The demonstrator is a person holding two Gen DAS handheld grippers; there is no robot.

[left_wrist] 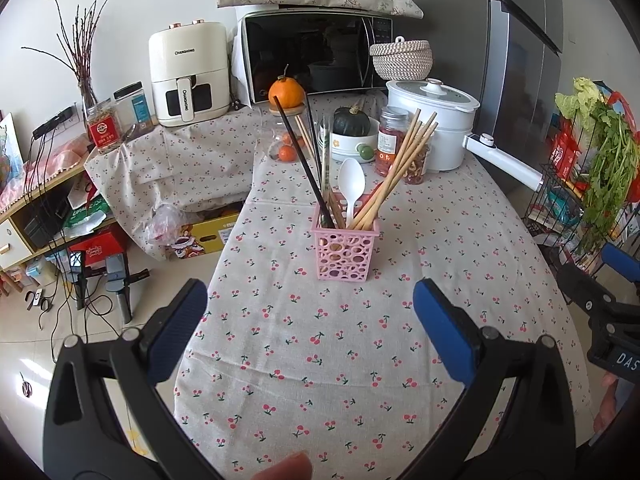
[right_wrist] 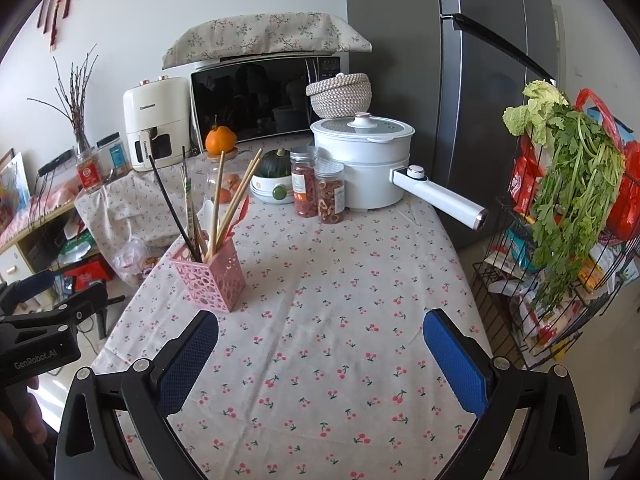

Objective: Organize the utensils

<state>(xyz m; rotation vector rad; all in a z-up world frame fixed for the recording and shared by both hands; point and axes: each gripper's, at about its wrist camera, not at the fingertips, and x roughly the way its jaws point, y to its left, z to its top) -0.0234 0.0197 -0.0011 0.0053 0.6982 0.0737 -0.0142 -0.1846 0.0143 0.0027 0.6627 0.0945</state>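
A pink perforated holder (left_wrist: 345, 251) (right_wrist: 210, 281) stands upright on the cherry-print tablecloth (left_wrist: 320, 360) (right_wrist: 340, 320). In it stand several wooden chopsticks (left_wrist: 404, 164) (right_wrist: 234, 200), dark chopsticks (left_wrist: 302, 160) (right_wrist: 172, 208) and a white spoon (left_wrist: 351, 184). My left gripper (left_wrist: 310, 304) hovers open in front of the holder, nothing between its blue pads. My right gripper (right_wrist: 320, 332) is also open and empty, to the right of the holder. Each gripper appears at the edge of the other's view.
Behind the holder stand two spice jars (right_wrist: 318, 190), a white electric pot (right_wrist: 364, 160) with a long handle, a squash in a bowl (left_wrist: 352, 122) and an orange (left_wrist: 286, 94). A microwave (left_wrist: 316, 56) and air fryer (left_wrist: 188, 76) sit at the back. A wire rack (right_wrist: 560, 248) with greens stands right.
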